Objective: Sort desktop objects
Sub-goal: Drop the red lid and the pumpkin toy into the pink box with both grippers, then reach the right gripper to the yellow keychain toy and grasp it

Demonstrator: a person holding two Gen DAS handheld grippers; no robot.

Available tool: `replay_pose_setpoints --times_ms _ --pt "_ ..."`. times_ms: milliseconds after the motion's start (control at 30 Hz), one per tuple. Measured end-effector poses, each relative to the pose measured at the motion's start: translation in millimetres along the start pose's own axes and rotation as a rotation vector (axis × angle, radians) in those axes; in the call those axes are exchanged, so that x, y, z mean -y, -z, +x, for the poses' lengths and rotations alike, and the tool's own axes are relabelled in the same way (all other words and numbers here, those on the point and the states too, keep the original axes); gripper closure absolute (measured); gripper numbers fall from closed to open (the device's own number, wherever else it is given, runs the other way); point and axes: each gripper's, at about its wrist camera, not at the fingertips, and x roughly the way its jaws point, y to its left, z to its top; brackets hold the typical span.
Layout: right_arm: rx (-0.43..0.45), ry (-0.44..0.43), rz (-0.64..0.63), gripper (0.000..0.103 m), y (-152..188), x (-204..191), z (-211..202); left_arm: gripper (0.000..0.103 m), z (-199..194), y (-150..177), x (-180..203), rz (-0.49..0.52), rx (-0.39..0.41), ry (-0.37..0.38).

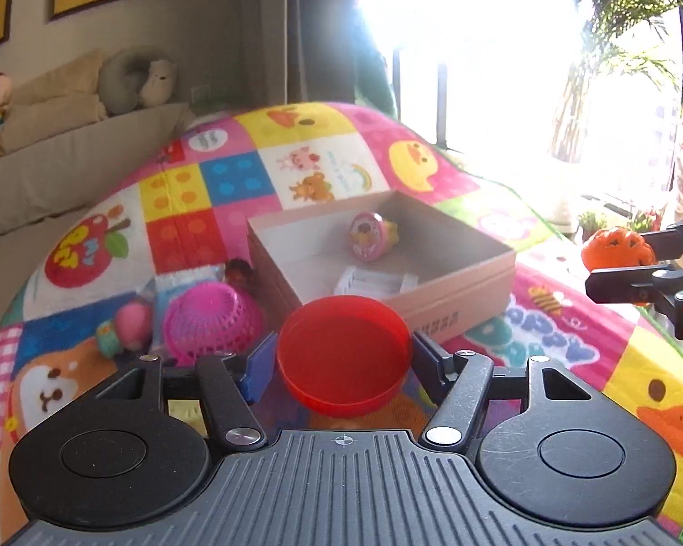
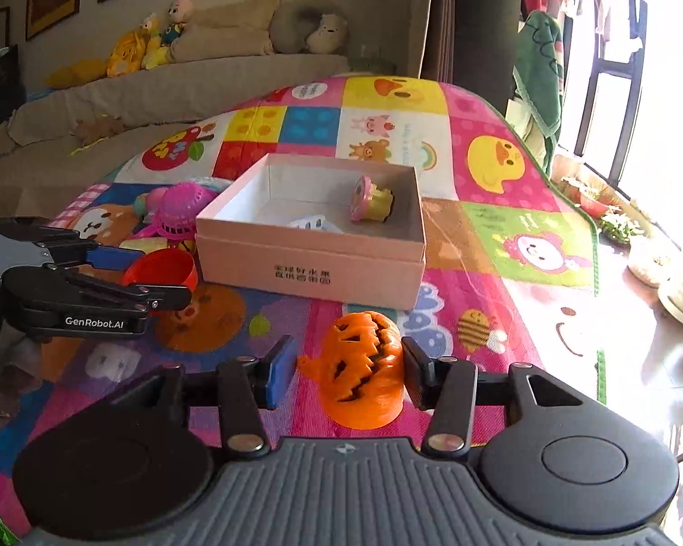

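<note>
Both hands loaded! The left gripper [image 1: 344, 357] pinches a red cup [image 1: 343, 355] just short of the box [image 2: 312, 268]; the right gripper [image 2: 348, 371] brackets an orange pumpkin [image 2: 364, 366], though I can't tell whether its left finger touches it. Best play: lift clear of the box's near wall, one at a time, release low beside the pink stamp toy [image 2: 371, 198].

A bright patchwork cartoon play mat [image 2: 487, 104] carries an open pale pink cardboard box [image 2: 314, 268] mid-mat, with a pink plastic mesh basket [image 2: 184, 211] just left of it.
</note>
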Motion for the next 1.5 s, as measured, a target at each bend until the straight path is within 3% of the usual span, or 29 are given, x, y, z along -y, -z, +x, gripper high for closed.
replay_pose_setpoints --times_ms 100,233,300,367,433,533,667,800,1067,1167,1267,1467,1500 --pt "0.109 0.026 -0.027 0.054 -39.4 4.4 2.4 0.034 7.2 -44.6 -5.5 0.004 0.087 0.005" --pt "0.157 0.025 -0.024 0.054 -78.7 5.8 37.8 0.033 38.2 -95.7 -8.3 0.050 0.134 0.015" --pt "0.159 0.014 -0.026 0.053 -89.9 5.4 61.5 0.019 51.3 -110.4 -15.8 0.030 0.132 -0.012" --pt "0.131 0.020 0.012 0.036 -94.0 9.0 80.9 0.015 51.3 -110.1 -27.6 -0.014 0.125 -0.030" --pt "0.113 0.013 0.052 0.033 -88.8 12.8 87.8 0.007 43.3 -93.3 -40.1 -0.045 0.119 -0.030" --pt "0.092 -0.006 0.062 0.025 -69.1 12.0 85.3 0.007 31.7 -47.0 -49.2 -0.027 0.065 -0.079" --pt "0.041 0.006 -0.009 0.025 -45.8 -2.9 80.5 0.007 20.8 19.0 -51.0 0.011 -0.046 -0.138" --pt "0.016 -0.002 -0.053 0.023 -34.8 -19.9 72.5 0.006 5.0 58.0 -59.6 -0.014 -0.106 -0.172" --pt "0.000 -0.107 -0.174 0.023 -34.8 -85.2 70.7 0.002 -27.7 87.1 -110.4 -0.199 -0.120 -0.344" --pt "-0.050 -0.214 -0.198 0.023 -33.0 -123.5 84.4 0.002 -36.1 93.3 -126.1 -0.248 -0.128 -0.364" --pt "-0.078 -0.263 -0.233 0.023 -29.1 -162.7 105.0 0.002 -46.1 96.5 -135.7 -0.271 -0.120 -0.374" --pt "-0.132 -0.229 -0.229 0.025 -34.9 -203.7 156.4 0.001 -59.2 102.9 -144.4 -0.301 -0.116 -0.370" --pt "-0.151 -0.226 -0.218 0.032 -35.8 -203.5 163.9 0.001 -60.0 104.0 -145.5 -0.306 -0.118 -0.366"
